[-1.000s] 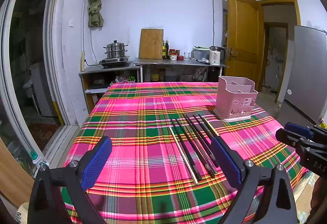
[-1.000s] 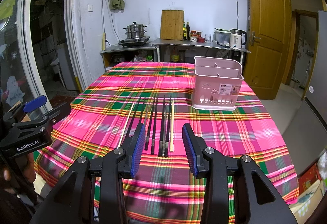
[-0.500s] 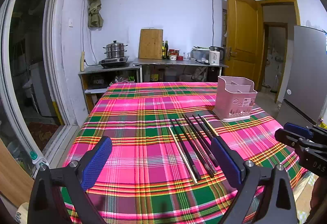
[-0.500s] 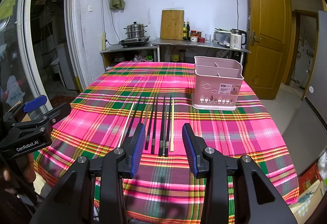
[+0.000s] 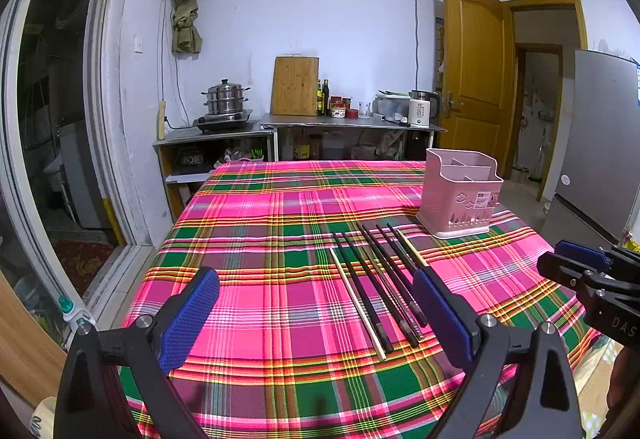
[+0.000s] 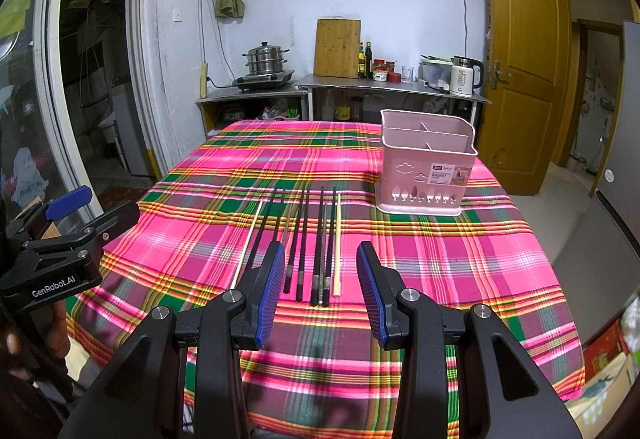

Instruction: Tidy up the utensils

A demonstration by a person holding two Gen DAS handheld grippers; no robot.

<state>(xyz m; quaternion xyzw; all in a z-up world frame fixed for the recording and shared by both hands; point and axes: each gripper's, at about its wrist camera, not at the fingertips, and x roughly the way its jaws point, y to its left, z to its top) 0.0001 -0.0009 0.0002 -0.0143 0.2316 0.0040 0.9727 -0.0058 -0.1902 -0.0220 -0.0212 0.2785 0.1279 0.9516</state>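
One table (image 6: 500,263) under a pink, green and yellow plaid cloth fills most of my view. On it, toward the far right, stands a pink utensil basket (image 6: 426,167), its compartments showing nothing inside. Just left of that basket and nearer me, the chopsticks (image 6: 316,239) lie flat in a row, mostly black, two pale. My left gripper (image 5: 316,313) is spread wide, holding nothing. My right gripper (image 6: 320,289), partly spread and holding nothing, hovers over the chopsticks' near ends.
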